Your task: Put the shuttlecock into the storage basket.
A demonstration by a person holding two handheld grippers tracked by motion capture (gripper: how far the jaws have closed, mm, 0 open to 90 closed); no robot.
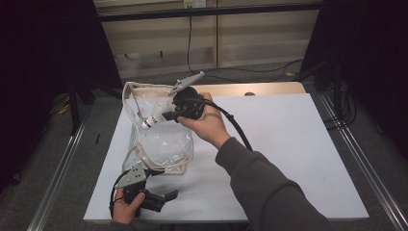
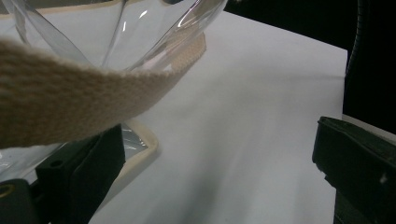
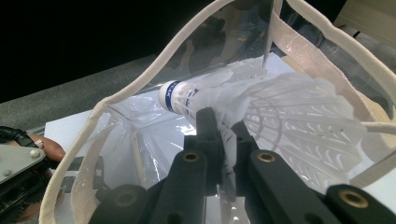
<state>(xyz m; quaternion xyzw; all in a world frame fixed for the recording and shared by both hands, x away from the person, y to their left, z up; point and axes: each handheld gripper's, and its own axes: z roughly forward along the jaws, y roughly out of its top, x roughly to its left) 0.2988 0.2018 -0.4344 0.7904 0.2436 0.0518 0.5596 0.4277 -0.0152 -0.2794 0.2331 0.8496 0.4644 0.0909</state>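
Right gripper view shows the right hand-held gripper (image 3: 223, 135) clamped on the feathers of a white shuttlecock (image 3: 261, 107), held at the mouth of a clear bag (image 3: 140, 135) with cream trim. Over the white bench (image 1: 288, 144), the left hand-held gripper (image 2: 219, 163) stands open, the bag's strap (image 2: 60, 107) lying across one jaw.

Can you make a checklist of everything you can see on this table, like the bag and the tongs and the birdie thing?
Surface: white table, bare to the right of the bag.
Job's things: clear bag with cream trim, mouth held open; white shuttlecock with a blue band, at the bag's mouth.
Clutter: nothing seen.
Grippers: right tongs shut on the shuttlecock's feathers; left tongs open, with the bag's cream strap resting on one of their jaws.
Cables: black cable trailing from the right tongs; another black cable on the floor behind.
Surroundings: dark curtains either side, pale wall panels behind.
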